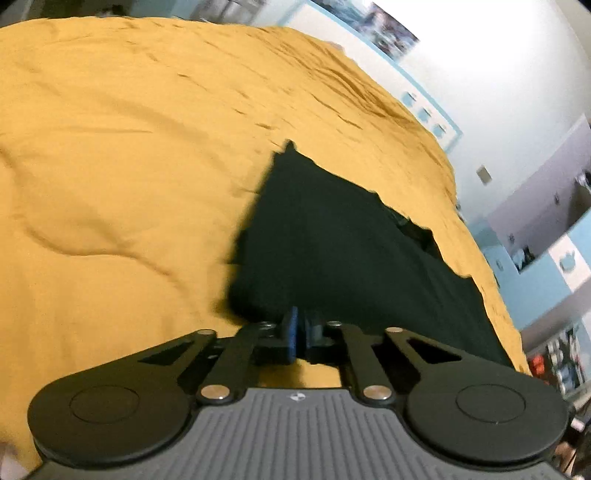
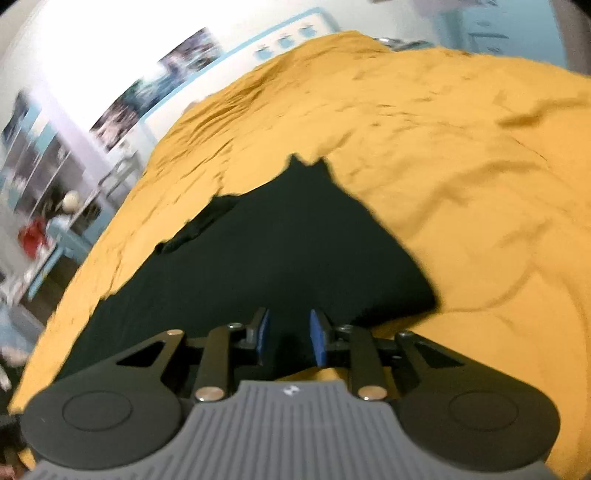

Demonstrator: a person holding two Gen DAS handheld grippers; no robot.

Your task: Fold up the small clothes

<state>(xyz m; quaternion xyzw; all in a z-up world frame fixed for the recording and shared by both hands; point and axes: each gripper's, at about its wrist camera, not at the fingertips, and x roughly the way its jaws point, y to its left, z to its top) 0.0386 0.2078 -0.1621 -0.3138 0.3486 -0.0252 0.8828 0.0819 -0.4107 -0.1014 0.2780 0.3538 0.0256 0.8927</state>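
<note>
A black garment [image 1: 332,240] lies spread flat on a mustard-yellow bedspread [image 1: 110,147]. In the left wrist view my left gripper [image 1: 303,332] is at the garment's near edge. Its blue pads are closed together, with the dark cloth pinched between them. In the right wrist view the same garment [image 2: 295,240] runs away from my right gripper [image 2: 290,336], which is also at the near edge. There the blue pads [image 2: 318,338] stand apart. Black cloth fills the gap between them, and the pads do not visibly press on it. The far corner of the garment ends in a small point.
The wrinkled bedspread [image 2: 480,184] covers a wide bed around the garment. A white and light-blue wall with pictures [image 1: 391,29] lies beyond the bed. Shelving with small items [image 2: 48,221] stands at the left of the right wrist view.
</note>
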